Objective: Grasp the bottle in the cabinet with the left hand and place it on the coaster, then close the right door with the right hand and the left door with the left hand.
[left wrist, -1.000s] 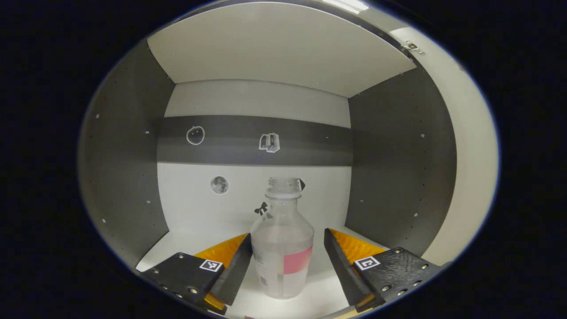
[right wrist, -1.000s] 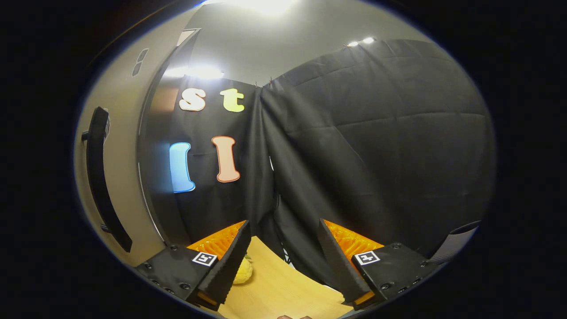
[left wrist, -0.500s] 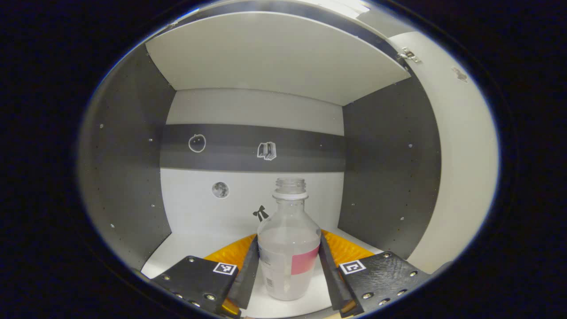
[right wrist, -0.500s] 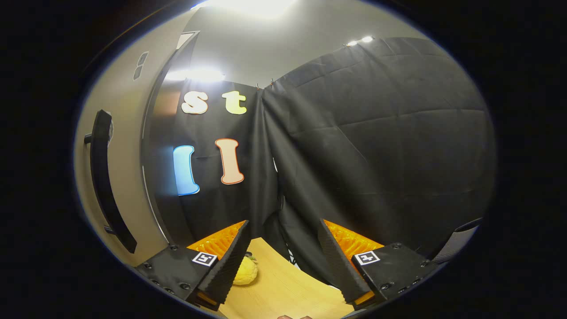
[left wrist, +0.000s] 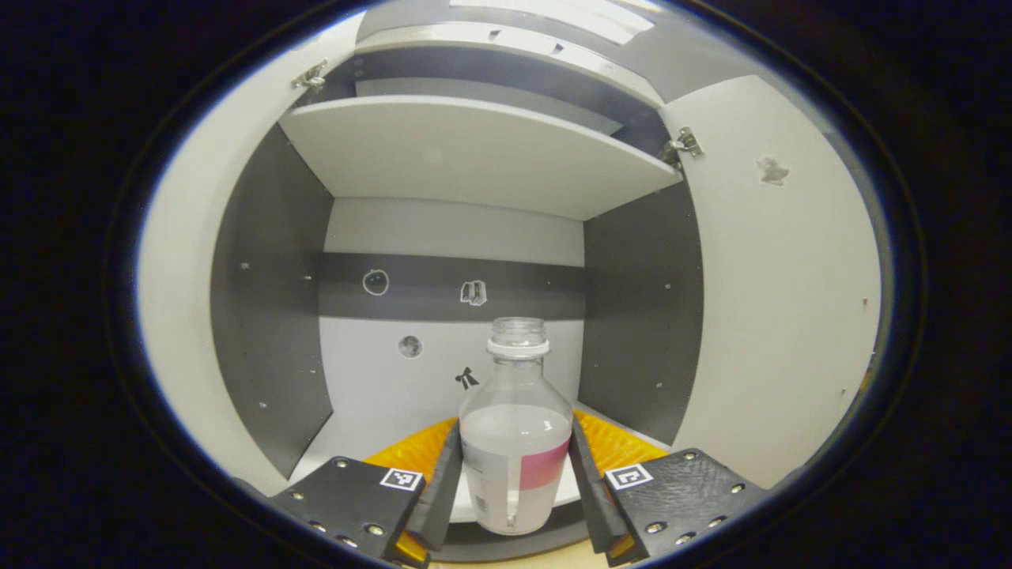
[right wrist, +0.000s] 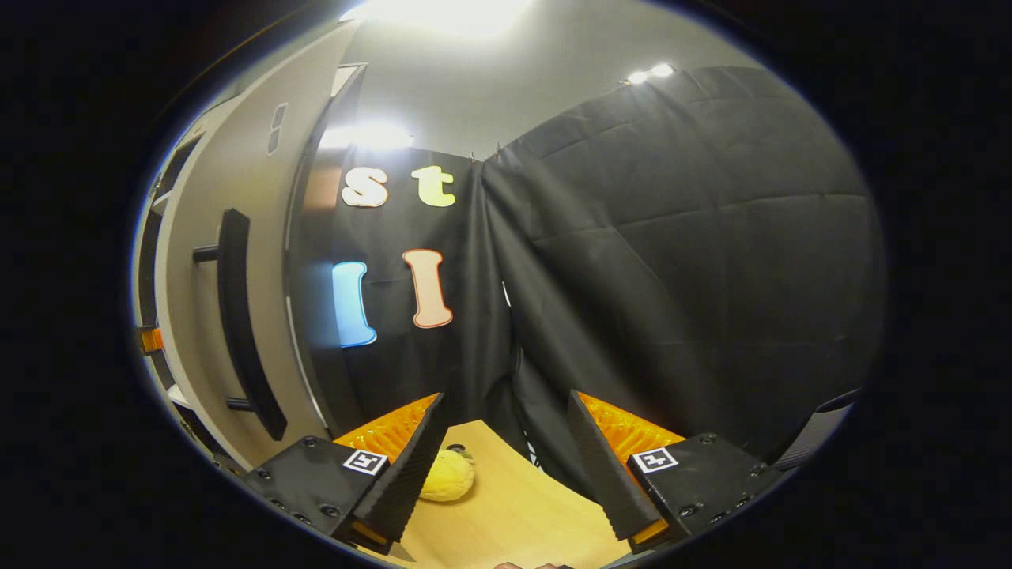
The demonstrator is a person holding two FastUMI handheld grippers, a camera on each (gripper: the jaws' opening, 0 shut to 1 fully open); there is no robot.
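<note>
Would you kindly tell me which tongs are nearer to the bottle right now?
Left. The left tongs clamp the bottle on both sides at the cabinet's front edge; the right tongs hang open over the wooden table, away from it.

We see the cabinet interior point(left wrist: 443, 379) evenly and softly lit, sharp, its straight edges bowed by the fisheye. In the right gripper view, ceiling lights point(right wrist: 443, 9) blow out overhead, glare streaks the door point(right wrist: 198, 197), and the cloth stays dim.

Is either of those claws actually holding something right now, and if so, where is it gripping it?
The left gripper holds the bottle by the sides of its lower body. The right gripper is open and holds nothing.
</note>
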